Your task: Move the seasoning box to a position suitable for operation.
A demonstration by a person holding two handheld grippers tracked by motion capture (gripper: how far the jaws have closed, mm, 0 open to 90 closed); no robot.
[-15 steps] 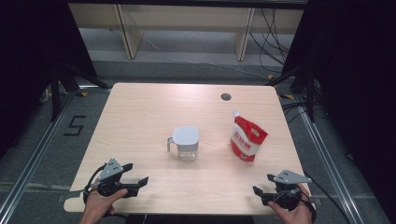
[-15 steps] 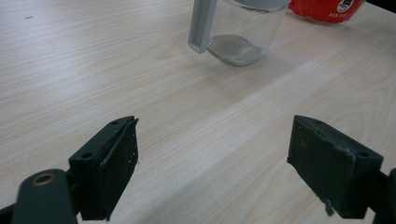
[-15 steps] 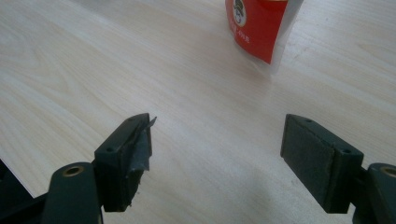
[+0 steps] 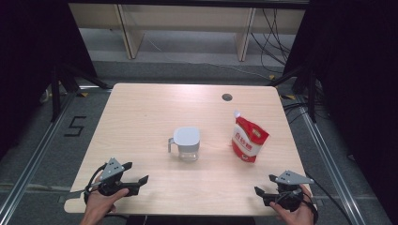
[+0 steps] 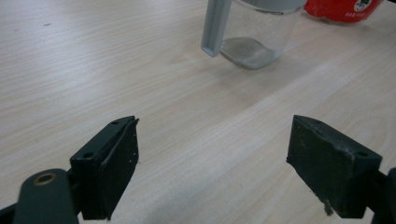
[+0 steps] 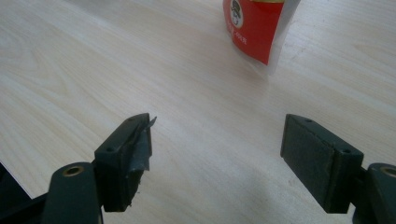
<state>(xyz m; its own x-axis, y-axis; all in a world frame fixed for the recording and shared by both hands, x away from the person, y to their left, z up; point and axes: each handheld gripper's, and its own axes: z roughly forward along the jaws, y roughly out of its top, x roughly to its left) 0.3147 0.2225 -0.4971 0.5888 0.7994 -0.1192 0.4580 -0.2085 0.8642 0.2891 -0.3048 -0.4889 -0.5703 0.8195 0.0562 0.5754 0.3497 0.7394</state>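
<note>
A clear plastic jug [image 4: 187, 143] with a grey lid and handle stands at the middle of the wooden table [image 4: 141, 117]. To its right stands a red and white pouch [image 4: 248, 139] with a spout. My left gripper [image 4: 137, 174] rests near the table's front left edge, open and empty, aimed towards the jug [image 5: 254, 32]. My right gripper [image 4: 260, 188] sits at the front right edge, open and empty, with the pouch [image 6: 256, 28] some way ahead of it.
A small dark round hole [image 4: 227, 97] lies in the table's far right part. Metal rails run along the floor on both sides, and shelving legs stand beyond the table's far edge.
</note>
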